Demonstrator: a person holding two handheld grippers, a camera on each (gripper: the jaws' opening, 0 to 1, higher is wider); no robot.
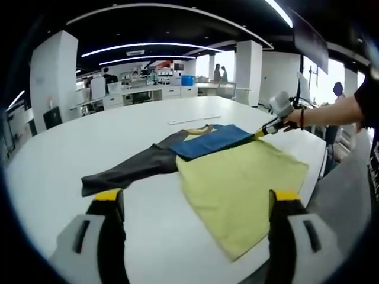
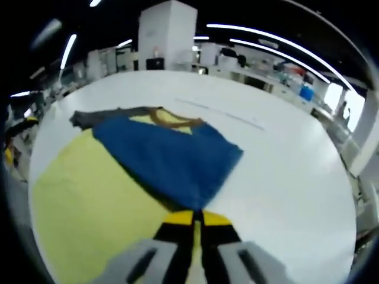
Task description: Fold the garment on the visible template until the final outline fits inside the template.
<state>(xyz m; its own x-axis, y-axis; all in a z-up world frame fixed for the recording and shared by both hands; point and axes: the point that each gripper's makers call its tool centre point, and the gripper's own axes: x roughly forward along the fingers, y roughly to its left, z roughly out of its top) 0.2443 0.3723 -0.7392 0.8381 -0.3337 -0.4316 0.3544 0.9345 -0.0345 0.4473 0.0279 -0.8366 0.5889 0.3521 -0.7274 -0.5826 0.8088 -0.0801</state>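
Yellow-blue-grey garment (image 1: pixel 237 171) lies flat on my white surface (image 1: pixel 148 236), grey sleeve toward 9 o'clock. Left claw (image 1: pixel 195 204) spread, empty. Right claw (image 2: pixel 195 220) pinching the garment's edge at 6 o'clock.

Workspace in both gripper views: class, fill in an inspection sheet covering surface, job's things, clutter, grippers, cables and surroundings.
Surface: white table, large, rounded edge.
Job's things: garment, yellow body, blue sleeve folded across it, grey sleeve stretched out flat. Template: cannot tell.
Clutter: thin pale strip beyond the garment.
Grippers: left hand-held gripper open, holding nothing; right hand-held gripper shut on the garment's edge.
Cables: nothing seen.
Surroundings: open office, pillars, desks, people in the background.
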